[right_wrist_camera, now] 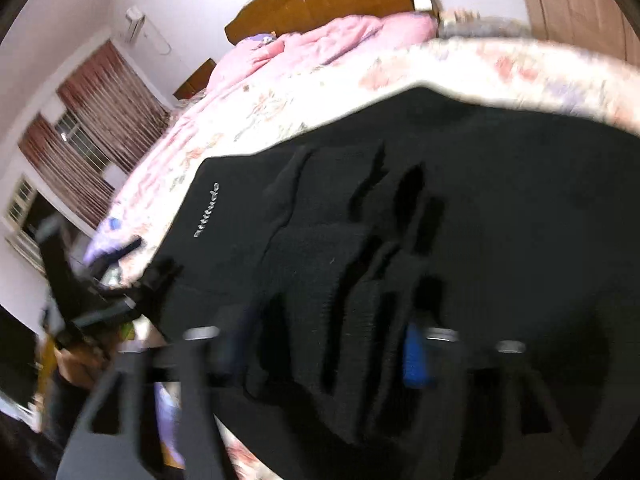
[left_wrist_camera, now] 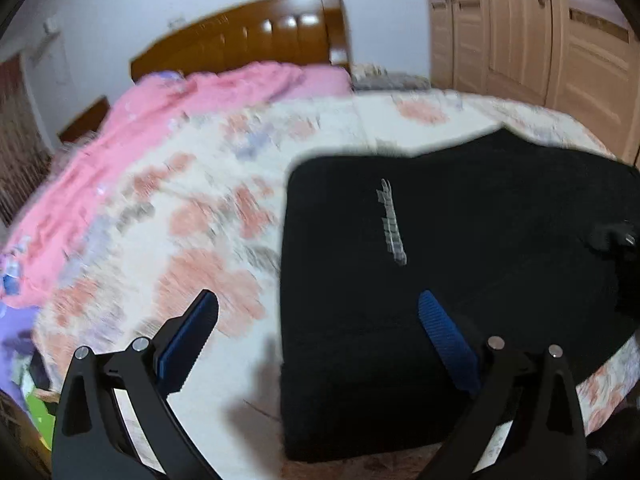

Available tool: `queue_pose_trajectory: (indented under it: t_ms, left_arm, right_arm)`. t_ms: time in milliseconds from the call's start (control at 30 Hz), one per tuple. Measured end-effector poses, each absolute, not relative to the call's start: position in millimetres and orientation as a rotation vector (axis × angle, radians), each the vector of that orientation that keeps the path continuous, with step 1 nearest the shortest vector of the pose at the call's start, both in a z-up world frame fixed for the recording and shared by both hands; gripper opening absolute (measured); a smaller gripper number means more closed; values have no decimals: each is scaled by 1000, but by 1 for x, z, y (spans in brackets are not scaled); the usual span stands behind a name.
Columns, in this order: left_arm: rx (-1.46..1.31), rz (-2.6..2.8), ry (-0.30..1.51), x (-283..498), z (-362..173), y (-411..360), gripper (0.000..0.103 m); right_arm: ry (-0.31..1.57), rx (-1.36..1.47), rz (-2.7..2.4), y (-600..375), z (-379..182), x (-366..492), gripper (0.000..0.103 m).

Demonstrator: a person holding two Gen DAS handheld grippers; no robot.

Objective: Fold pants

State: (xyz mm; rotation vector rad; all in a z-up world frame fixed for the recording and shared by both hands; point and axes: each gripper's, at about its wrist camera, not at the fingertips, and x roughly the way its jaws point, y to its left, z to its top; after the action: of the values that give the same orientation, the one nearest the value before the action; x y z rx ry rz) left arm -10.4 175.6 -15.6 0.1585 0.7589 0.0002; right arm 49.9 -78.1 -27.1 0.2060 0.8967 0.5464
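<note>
My left wrist camera looks forward and downward over the bed (left_wrist_camera: 208, 184), close above the black pants (left_wrist_camera: 460, 264), which fill the lower right of its frame; the headboard (left_wrist_camera: 248, 36) sits at the upper centre, the wardrobe (left_wrist_camera: 540, 28) at the upper right. My right wrist camera hangs nearer still, the pants (right_wrist_camera: 480, 208) filling most of its frame, tilted, with a curtained window (right_wrist_camera: 88, 128) at the left. Both views share the pants, pink quilt (left_wrist_camera: 168, 120) and headboard.

Black pants (left_wrist_camera: 460, 280) were matt knit cloth; headboard (left_wrist_camera: 256, 36) glossy varnished wood; gripper pads (left_wrist_camera: 448, 336) ribbed blue; bedspread (left_wrist_camera: 200, 208) soft floral cloth.
</note>
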Motion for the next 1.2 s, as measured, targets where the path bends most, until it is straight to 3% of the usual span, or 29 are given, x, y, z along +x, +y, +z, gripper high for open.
queue_pose_trajectory:
  t_ms: [133,200,367,500,900,1000,1100,1200]
  left_arm:
    - [64,-85,701,-2,18,171,100]
    - [29,-143,718,18,23,158,100]
    - [68,-230,824,78,2,110,100]
    - [94,-185,921,101,-39,109,99]
    - [53,-127,941,110,-43,124,101]
    - [56,-82,934,105,-28,123,100]
    - [61,-103,894,111,-14,123,101]
    - [94,-62,933,133,-28,125,102]
  right_arm:
    - [768,33,529,-81,-1,44,83]
    - [753,-41,581,-65,1,46,74]
    - [782,-172,677,-17,-14,45,66]
    - [835,-168,692,-15,-36,49,67]
    - [836,-93,707,-23,-41,52,68]
    - [887,-127,675,-19,-25,54,68]
    - [818,-216,614,-18,-8,62,70]
    - [852,-198,586,-18,-11,92,70]
